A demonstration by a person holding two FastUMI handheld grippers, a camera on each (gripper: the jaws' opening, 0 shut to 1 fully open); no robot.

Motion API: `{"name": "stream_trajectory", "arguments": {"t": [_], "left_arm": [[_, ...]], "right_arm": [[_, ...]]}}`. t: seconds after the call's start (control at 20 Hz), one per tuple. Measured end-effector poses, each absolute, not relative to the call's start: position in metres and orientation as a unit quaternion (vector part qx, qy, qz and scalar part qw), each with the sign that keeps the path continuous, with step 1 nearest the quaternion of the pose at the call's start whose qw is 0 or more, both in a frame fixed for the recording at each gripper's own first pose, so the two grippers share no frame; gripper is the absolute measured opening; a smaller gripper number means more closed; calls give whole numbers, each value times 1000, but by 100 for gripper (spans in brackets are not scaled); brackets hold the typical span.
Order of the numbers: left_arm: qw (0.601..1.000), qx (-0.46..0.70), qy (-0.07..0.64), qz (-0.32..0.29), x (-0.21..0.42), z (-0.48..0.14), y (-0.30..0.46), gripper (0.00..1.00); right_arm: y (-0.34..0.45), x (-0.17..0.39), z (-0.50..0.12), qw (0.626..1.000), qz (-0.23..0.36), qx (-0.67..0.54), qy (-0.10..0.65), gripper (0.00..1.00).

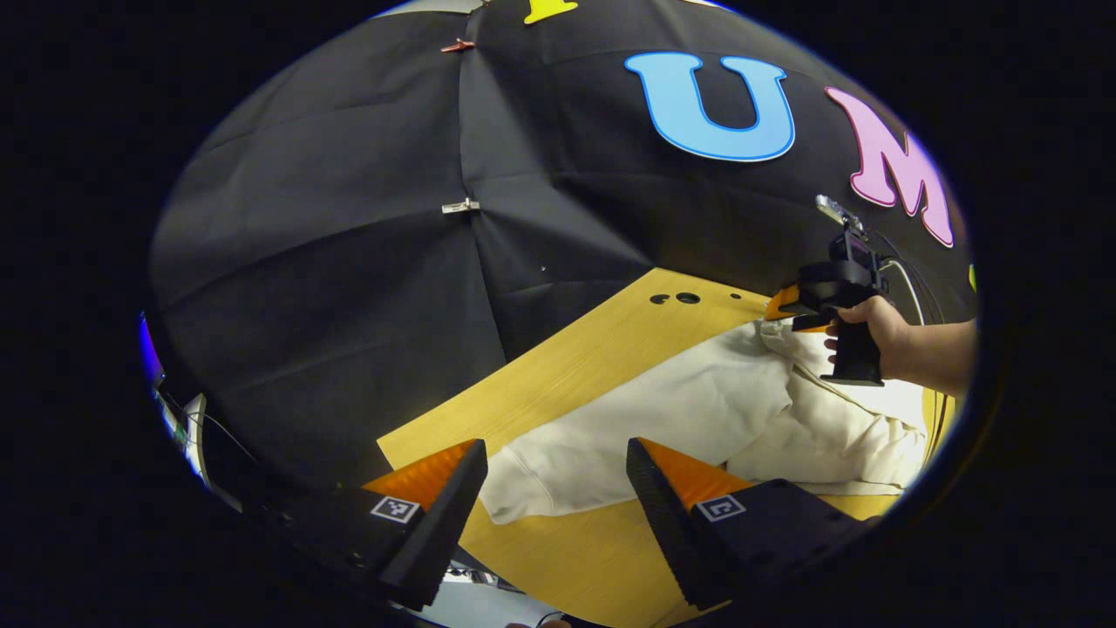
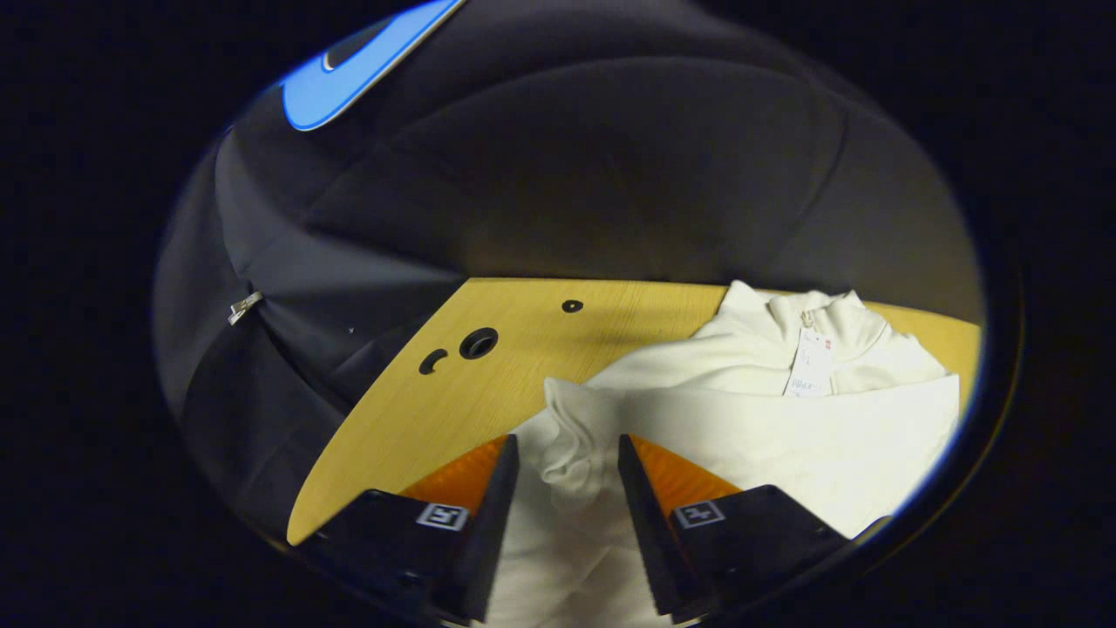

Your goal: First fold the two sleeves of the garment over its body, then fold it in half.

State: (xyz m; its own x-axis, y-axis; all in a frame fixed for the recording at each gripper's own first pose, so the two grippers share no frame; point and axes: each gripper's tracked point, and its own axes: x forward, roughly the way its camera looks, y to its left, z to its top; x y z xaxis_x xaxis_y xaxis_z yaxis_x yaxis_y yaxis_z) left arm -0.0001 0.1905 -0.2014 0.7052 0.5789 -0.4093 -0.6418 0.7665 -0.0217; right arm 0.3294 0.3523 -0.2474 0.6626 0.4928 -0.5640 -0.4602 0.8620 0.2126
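A cream sweatshirt [image 1: 697, 410] lies on the wooden table [image 1: 558, 366]. My left gripper [image 1: 554, 449] is open and hovers just short of the garment's ribbed end [image 1: 523, 488], with nothing between its fingers. Farther off a hand [image 1: 872, 327] holds my right gripper [image 1: 789, 307] at the garment's far part, where the cloth rises toward it. In the right gripper view, my right gripper [image 2: 567, 440] pinches a bunched sleeve cuff [image 2: 567, 419]. That sleeve [image 2: 785, 427] lies as a wide band across the body, below the collar [image 2: 802, 318] and its paper tag [image 2: 811, 362].
Round cable holes [image 2: 478, 342] sit in the table's [image 2: 488, 384] bare left part, also seen as holes [image 1: 687, 298] near the far edge. Black cloth walls close in the table behind. The table's near edge [image 1: 410, 462] runs under my left fingers.
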Motion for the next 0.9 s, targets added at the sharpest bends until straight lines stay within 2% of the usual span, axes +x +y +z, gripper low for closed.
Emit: {"name": "stream_trajectory", "arguments": {"t": [0.05,0.1,0.2,0.45,0.65,0.9], "left_arm": [[918,-92,194,334,2,-204,192,99],[915,-103,194,339,2,-211,194,99],[907,-128,201,349,3,-223,201,99],[885,-161,205,385,-3,-246,237,100],[862,-189,232,409,-2,-281,258,99],[850,-216,259,404,15,-310,260,98]], "right_arm": [[346,330,-240,915,263,19,307,70],[338,330,-234,918,262,14,298,93],[314,329,-219,925,253,9,284,100],[225,340,-183,950,195,0,245,99],[145,340,-161,960,141,3,242,99],[48,327,-141,970,72,1,234,99]]}}
